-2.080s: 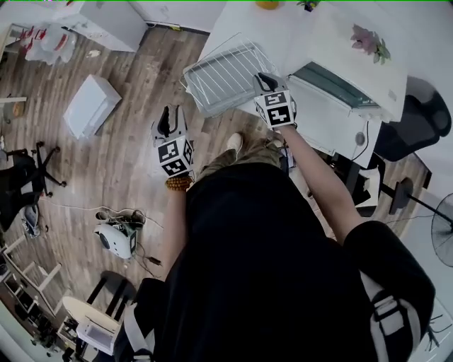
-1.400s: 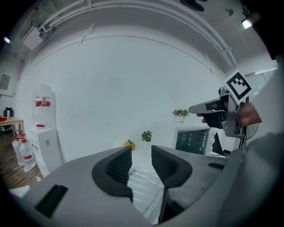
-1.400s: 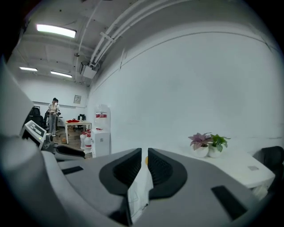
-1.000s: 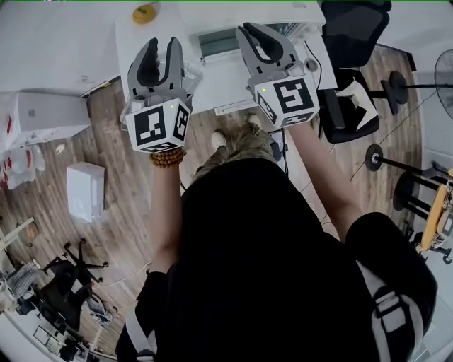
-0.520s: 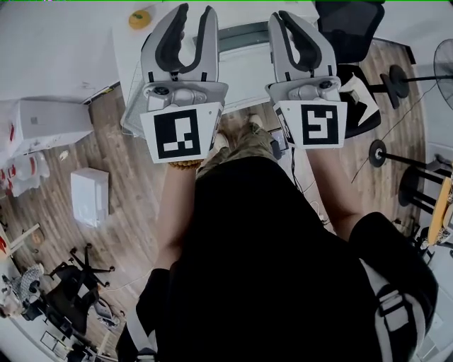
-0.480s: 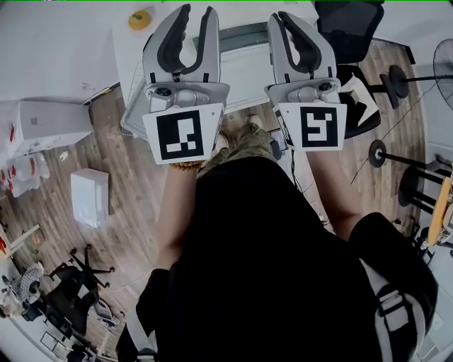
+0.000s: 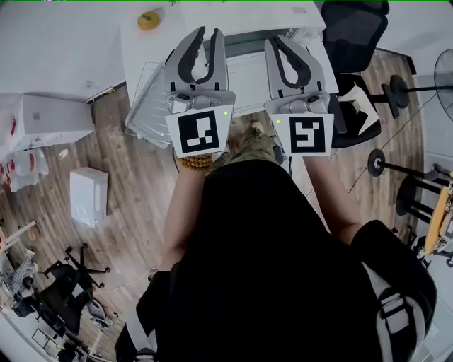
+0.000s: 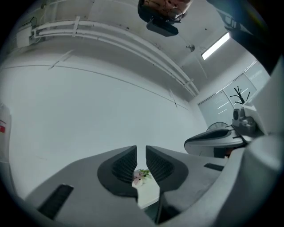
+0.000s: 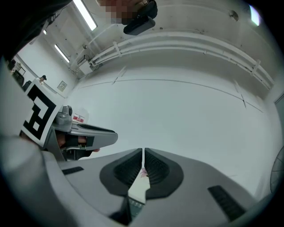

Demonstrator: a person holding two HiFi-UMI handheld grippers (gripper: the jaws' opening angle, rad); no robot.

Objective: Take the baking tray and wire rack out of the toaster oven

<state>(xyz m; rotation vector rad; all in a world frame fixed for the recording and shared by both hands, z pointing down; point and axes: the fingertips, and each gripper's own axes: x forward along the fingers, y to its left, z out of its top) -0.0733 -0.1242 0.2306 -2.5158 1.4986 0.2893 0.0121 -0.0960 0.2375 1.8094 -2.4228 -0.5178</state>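
In the head view the wire rack (image 7: 147,102) lies on the left part of the white table (image 7: 134,49), overhanging its edge. The white toaster oven (image 7: 249,44) stands behind my grippers, its door (image 7: 244,79) down. I cannot make out the baking tray. My left gripper (image 7: 209,32) (image 8: 141,150) is raised in front of the oven; its jaws are closing, with a narrow gap and nothing between them. Beside it, my right gripper (image 7: 277,41) (image 9: 143,155) is shut and empty. Both gripper views face a white wall and ceiling.
A yellow object (image 7: 148,20) sits on the table's far side. A black office chair (image 7: 350,32) stands right of the oven. On the wooden floor at left are a white cabinet (image 7: 53,117) and a white box (image 7: 88,194). A fan stand (image 7: 400,88) is at right.
The left jaws have narrowed from wide apart to a slim gap. Both grippers stay raised side by side before the oven and now look smaller in the head view. The right jaws stayed shut.
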